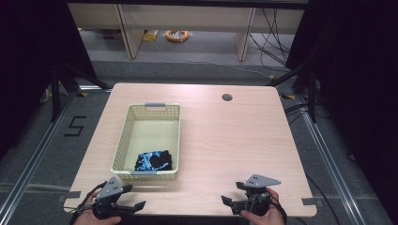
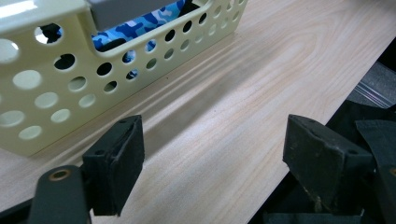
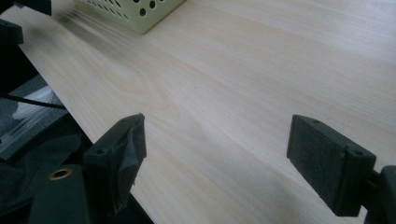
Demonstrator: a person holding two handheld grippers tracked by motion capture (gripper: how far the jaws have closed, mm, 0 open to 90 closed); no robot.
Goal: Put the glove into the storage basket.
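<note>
The blue-and-black camouflage cloth bundle (image 1: 153, 161) lies in the near end of the pale yellow perforated plastic basket (image 1: 123, 136) on the light wood-grain table (image 1: 225, 140). In the left gripper view it's mostly hidden behind the basket wall, w/ blue patches peeking through the holes and over the rim (image 2: 135, 28). Left gripper (image 1: 127, 197), near table edge just in front of the basket: jaws spread wide, nothing btwn them. Right gripper (image 1: 232, 193), well apart from the basket: also released, empty. The right gripper view catches just a basket corner (image 3: 135, 11), cut off at the top.
</note>
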